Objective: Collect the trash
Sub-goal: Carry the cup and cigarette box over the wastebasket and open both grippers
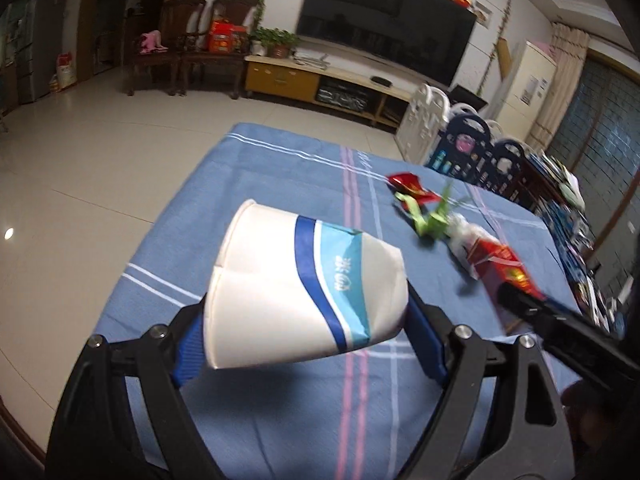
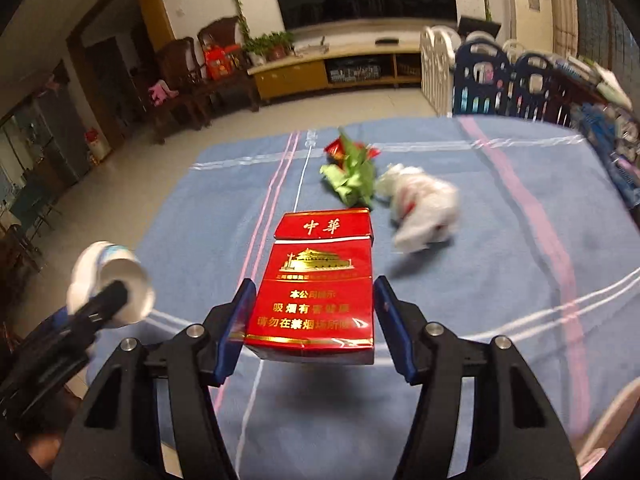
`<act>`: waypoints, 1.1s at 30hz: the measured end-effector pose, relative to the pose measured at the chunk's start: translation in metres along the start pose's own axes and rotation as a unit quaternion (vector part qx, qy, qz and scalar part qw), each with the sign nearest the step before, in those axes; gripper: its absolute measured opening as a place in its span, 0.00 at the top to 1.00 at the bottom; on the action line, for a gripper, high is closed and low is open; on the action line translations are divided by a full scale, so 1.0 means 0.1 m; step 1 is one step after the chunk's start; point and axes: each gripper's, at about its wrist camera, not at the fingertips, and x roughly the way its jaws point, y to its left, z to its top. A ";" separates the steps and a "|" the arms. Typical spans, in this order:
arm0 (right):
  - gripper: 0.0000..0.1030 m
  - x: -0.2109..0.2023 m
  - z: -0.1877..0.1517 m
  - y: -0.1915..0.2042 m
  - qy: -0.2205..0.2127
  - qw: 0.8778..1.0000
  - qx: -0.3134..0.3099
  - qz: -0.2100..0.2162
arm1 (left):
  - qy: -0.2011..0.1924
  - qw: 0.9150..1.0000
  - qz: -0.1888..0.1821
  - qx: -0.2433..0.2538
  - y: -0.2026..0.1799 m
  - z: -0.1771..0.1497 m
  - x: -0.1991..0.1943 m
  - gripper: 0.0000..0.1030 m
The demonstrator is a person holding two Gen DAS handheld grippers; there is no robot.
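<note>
- The left gripper (image 1: 304, 344) carries a white paper cup (image 1: 296, 284) on its side, lifted above the blue striped cloth (image 1: 280, 420) that covers the worktop. Its jaws stand wide and press the cup's wall, which is already creased; a harder squeeze would probably fold it further, and a looser one would let it slide out.
- The right gripper (image 2: 312, 320) has its jaws around a red cigarette pack (image 2: 316, 300), which seems raised a little off the cloth. The left pad touches the pack; on the right a thin gap shows, so the hold looks one-sided and the pack could twist or drop if lifted fast.
- The pack's flip lid sits ajar and might swing open on the way.
- Still lying on the cloth, just beyond the pack: a green wrapper (image 2: 352, 180), a red wrapper (image 2: 340, 148) and a crumpled white tissue (image 2: 420, 204). A careless sweep could scatter them.
- Writing: the pack reads 中华 in gold, with yellow warning lines including 吸烟有害健康. The cup's blue band bears white characters, too blurred to read.
</note>
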 end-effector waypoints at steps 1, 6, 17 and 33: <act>0.42 -0.22 -0.04 -0.04 -0.009 1.000 -0.006 -0.004 | 0.003 1.000 -0.006 0.002 -0.08 -0.04 -0.07 0.19; 0.42 -1.04 -0.24 -0.22 -0.035 0.999 -0.023 0.001 | 0.003 0.999 -0.024 0.030 -0.51 -0.28 -0.61 0.19; 0.42 -2.34 -0.64 -0.42 -0.100 0.994 -0.038 0.010 | -0.024 0.996 -0.024 0.082 -1.05 -0.58 -1.76 0.19; 0.42 -3.19 -1.07 -1.02 -0.130 0.991 -0.010 -0.019 | -0.020 0.984 -0.103 0.145 -1.96 -0.94 -2.28 0.19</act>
